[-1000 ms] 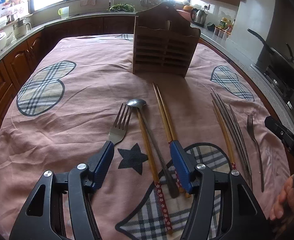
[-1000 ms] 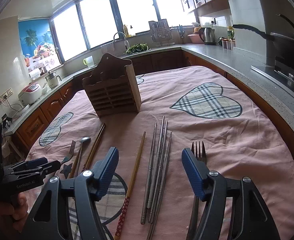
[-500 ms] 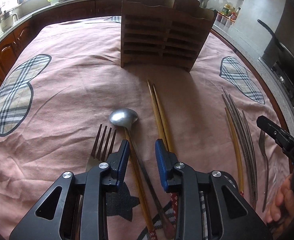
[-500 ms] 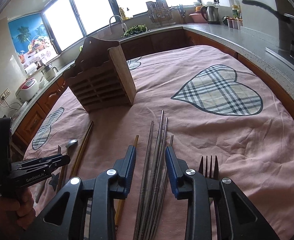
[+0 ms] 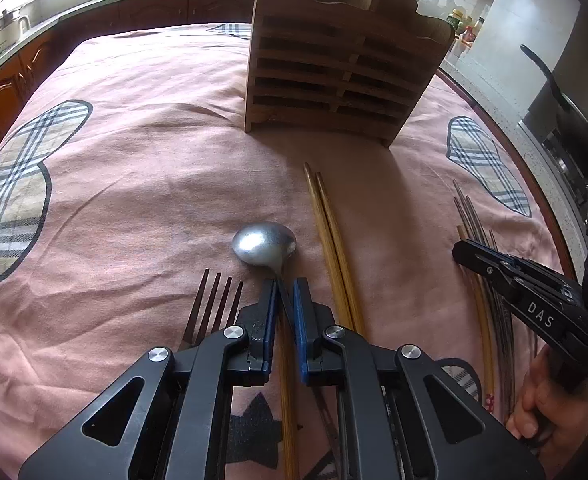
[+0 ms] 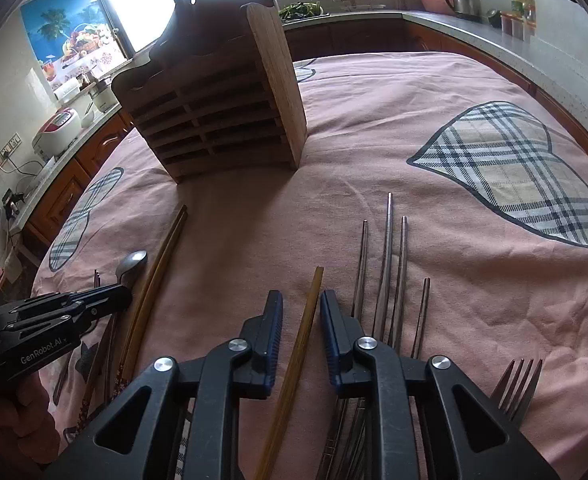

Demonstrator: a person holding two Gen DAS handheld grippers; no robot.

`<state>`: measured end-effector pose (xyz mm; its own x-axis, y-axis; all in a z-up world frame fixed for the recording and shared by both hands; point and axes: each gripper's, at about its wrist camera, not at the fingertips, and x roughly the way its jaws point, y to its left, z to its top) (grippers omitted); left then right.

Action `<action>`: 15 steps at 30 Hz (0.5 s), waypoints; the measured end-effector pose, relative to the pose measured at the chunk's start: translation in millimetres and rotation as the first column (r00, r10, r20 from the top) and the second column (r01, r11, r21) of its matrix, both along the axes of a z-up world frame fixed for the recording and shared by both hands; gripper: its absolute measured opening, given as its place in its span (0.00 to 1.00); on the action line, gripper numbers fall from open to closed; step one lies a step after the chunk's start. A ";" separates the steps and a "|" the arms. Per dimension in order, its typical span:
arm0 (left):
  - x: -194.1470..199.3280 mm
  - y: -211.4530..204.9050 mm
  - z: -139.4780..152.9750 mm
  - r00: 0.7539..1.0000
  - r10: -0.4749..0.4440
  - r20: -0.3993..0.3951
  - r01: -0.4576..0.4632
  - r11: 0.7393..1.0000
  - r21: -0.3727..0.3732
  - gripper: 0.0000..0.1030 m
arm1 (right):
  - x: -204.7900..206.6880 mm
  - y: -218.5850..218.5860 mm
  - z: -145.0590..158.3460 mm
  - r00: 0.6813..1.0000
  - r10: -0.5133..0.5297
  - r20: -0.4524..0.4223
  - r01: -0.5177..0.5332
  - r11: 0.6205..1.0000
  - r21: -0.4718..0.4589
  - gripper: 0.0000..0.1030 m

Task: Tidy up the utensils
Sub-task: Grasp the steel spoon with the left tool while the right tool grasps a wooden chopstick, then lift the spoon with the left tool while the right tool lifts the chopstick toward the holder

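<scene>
On the table [image 5: 141, 168], a fork [image 5: 213, 304] lay leftmost. The left tongs [image 5: 283, 300] pinched the spoon [image 5: 263, 244] by its neck. The right tongs [image 6: 302, 312], part open, straddled a wooden chopstick [image 6: 308, 316], not gripping it.

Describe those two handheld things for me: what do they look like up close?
Each tool is matte black plastic with angular linkage arms, silver round rivets and two blue-padded fingers. The left tool carries white "GenRobot.AI" lettering on its side; the right tool shows "DAS" in white. Bare hands grip them; no sleeves or cables are visible.
</scene>
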<state>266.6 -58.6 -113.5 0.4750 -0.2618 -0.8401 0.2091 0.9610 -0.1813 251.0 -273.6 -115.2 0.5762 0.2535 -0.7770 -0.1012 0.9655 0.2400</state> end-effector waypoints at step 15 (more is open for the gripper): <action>-37.5 22.7 49.7 0.994 -0.016 0.109 0.025 0.996 -0.086 0.05 | -25.2 -1.4 45.5 0.994 0.005 0.112 -0.013 0.998 0.067 0.05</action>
<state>229.1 -36.0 -63.8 0.5556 -0.3421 -0.7578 0.2517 0.9379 -0.2389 225.8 -275.1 -69.6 0.6557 0.3090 -0.6889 -0.1396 0.9463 0.2916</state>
